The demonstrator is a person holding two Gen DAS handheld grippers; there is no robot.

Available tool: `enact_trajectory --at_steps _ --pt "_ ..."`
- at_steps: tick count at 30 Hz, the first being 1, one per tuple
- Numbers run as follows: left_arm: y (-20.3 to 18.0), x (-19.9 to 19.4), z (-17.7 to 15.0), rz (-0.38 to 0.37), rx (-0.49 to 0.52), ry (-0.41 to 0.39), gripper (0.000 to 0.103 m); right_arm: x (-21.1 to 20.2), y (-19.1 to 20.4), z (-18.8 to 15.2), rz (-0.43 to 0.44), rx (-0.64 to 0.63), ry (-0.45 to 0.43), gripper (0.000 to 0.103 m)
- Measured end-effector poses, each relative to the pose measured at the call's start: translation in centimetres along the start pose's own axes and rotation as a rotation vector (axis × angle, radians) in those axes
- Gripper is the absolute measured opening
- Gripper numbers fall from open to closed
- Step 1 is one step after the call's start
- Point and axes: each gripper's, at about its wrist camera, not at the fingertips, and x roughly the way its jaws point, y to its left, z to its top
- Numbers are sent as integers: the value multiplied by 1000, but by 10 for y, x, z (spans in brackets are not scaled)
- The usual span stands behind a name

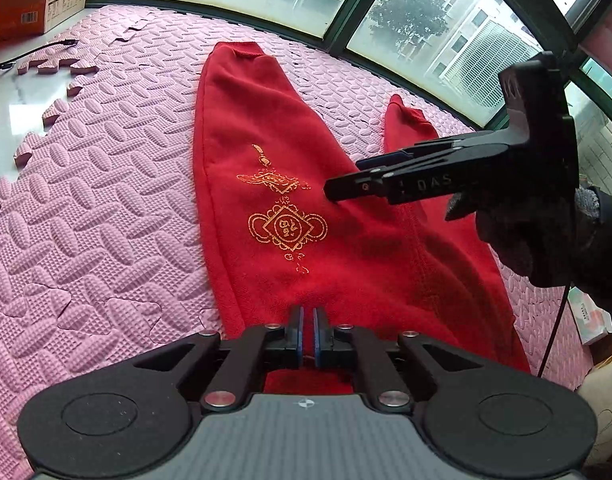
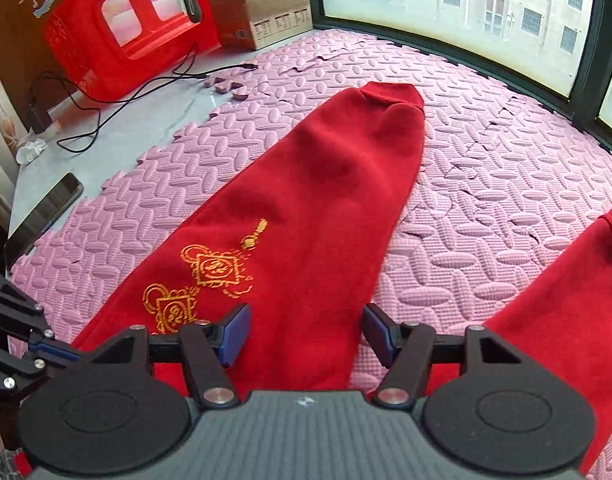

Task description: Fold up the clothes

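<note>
Red trousers (image 1: 306,152) with gold embroidery (image 1: 286,228) lie flat on a pink foam mat (image 1: 106,200), legs pointing away towards the window. My left gripper (image 1: 307,320) sits at their near end, its jaws pressed together with a thin strip of red cloth between the pads. A gloved hand (image 1: 545,240) holds my right gripper (image 1: 337,192) over the trousers from the right. In the right wrist view the right gripper (image 2: 306,332) stands open above the fork where the embroidered leg (image 2: 325,200) and the other leg (image 2: 565,320) part. Nothing is between its blue pads (image 2: 236,332).
A cardboard box (image 2: 266,12) and a red plastic stool (image 2: 126,32) stand at the back left by the window. Black cables (image 2: 126,92) and a phone (image 2: 46,216) lie on the bare floor left of the mat. A white packet (image 1: 589,316) lies at the right.
</note>
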Motion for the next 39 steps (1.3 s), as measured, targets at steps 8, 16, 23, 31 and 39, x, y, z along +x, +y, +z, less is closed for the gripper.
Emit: enact_trajectory --at_steps 8,16,23,31,39 --pt "5 0 1 -21 -23 7 6 9 5 30 66 -46 -44 57" --pt "10 0 0 -45 -39 9 6 45 -12 58 17 -7 -24 56" --pt "13 1 0 -63 -59 8 6 76 3 88 3 -59 -20 56" --pt "16 2 0 -70 -72 9 6 105 12 117 4 -60 -57 57" --pt "18 1 0 -81 -89 7 6 94 5 133 -15 -67 -38 57"
